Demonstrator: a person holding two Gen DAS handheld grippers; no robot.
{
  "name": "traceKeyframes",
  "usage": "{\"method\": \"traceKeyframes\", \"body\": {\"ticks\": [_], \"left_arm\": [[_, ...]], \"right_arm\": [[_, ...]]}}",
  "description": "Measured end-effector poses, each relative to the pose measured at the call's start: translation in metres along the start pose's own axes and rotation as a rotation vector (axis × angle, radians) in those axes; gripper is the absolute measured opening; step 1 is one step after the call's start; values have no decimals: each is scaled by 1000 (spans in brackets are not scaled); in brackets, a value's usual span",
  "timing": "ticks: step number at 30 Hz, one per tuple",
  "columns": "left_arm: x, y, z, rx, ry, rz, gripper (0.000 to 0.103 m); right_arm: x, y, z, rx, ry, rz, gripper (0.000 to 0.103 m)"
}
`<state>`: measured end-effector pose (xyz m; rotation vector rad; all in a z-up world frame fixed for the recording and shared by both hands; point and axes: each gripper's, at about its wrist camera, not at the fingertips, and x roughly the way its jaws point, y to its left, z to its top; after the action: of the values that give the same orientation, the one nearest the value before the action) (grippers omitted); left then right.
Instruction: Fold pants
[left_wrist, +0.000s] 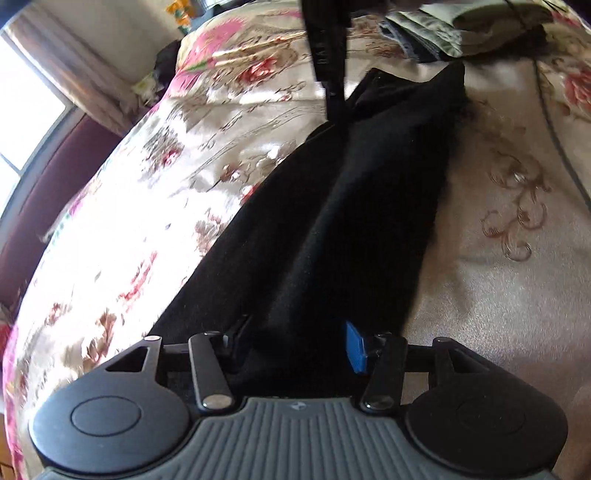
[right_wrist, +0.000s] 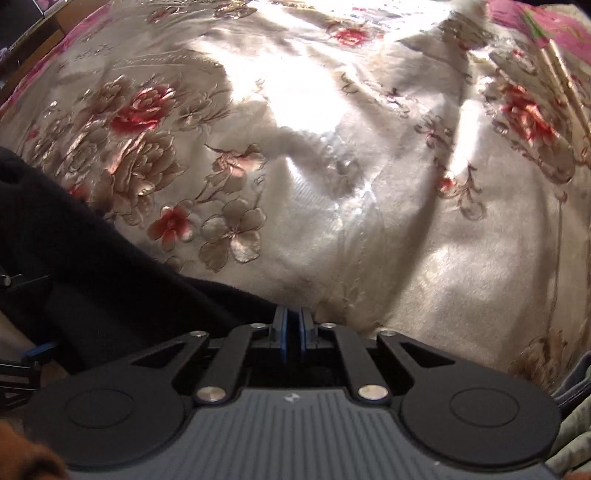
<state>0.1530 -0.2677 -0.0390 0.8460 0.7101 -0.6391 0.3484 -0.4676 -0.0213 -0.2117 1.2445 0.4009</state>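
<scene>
Spread lengthwise on the bedspread (left_wrist: 498, 258), the pants (left_wrist: 314, 221), running away from the left gripper (left_wrist: 295, 345), whose fingers straddle the near end. At the far end, a stack of folded clothes (left_wrist: 443, 33). Left of the right gripper (right_wrist: 291, 332), the same pants (right_wrist: 92, 266), bedspread (right_wrist: 332, 184) ahead.

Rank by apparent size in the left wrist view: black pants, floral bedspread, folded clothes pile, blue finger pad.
1. floral bedspread, fills most of the frame
2. black pants, inflated by nearness to the lens
3. folded clothes pile, far off, so apparent size only
4. blue finger pad, smallest despite being closest
</scene>
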Motion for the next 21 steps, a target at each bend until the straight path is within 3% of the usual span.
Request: {"method": "traceKeyframes", "body": {"ticks": [7,11,13,18,21], "left_arm": [[-19,19,-5,-51,15,-20,65],[-32,18,-20,-13,37,-38,65],[-36,18,-26,-4,46,-43,65],[-45,15,-39,-1,62,-37,65],[-50,18,-45,-23,60,-32,66]], "right_arm": [[-42,28,-1,-6,-76,157,14],[-49,55,-37,155,4,402,16],[-37,67,-60,275,32,461,19],[-8,76,-91,504,-48,394,19],[-2,69,-95,667,-110,420,19]]}}
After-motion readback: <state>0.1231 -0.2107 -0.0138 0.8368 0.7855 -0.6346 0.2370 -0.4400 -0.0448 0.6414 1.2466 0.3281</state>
